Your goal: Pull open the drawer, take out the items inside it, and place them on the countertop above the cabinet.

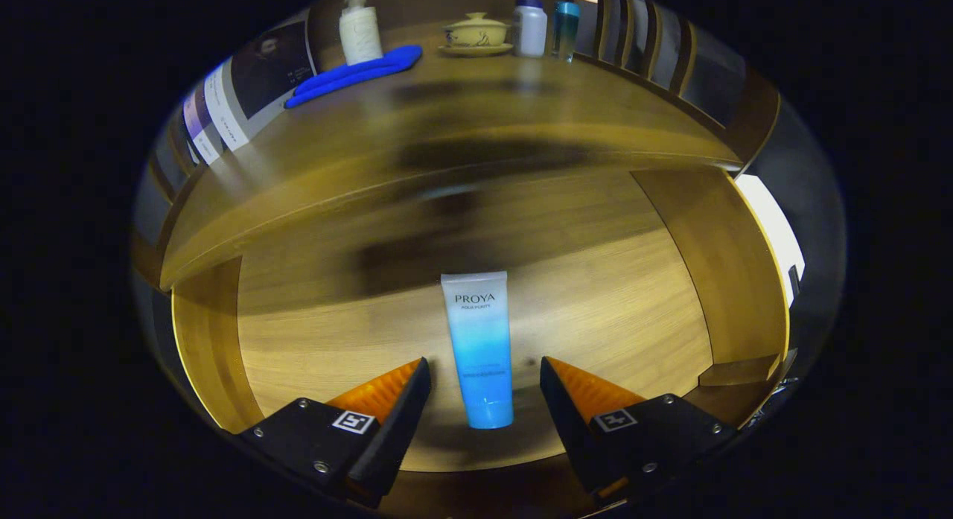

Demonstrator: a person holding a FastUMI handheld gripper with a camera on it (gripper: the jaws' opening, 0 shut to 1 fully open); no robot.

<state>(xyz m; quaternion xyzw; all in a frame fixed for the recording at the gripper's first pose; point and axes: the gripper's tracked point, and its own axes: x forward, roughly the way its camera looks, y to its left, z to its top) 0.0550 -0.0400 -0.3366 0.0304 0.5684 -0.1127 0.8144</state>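
Note:
The wooden drawer (595,295) stands pulled open below the countertop (447,124). On its floor lies a white-to-blue tube (480,348), cap end toward me, lengthwise along the fingers. My gripper (484,370) hovers over the tube, open, with one finger on each side of its lower half and a gap left on both sides. Neither finger touches the tube.
On the countertop a blue cloth (357,74) lies at the left with a white pump bottle (359,29) behind it. A lidded teacup on a saucer (476,33), a white bottle (530,24) and a teal bottle (566,29) stand at the back. The drawer's side walls (737,266) rise left and right.

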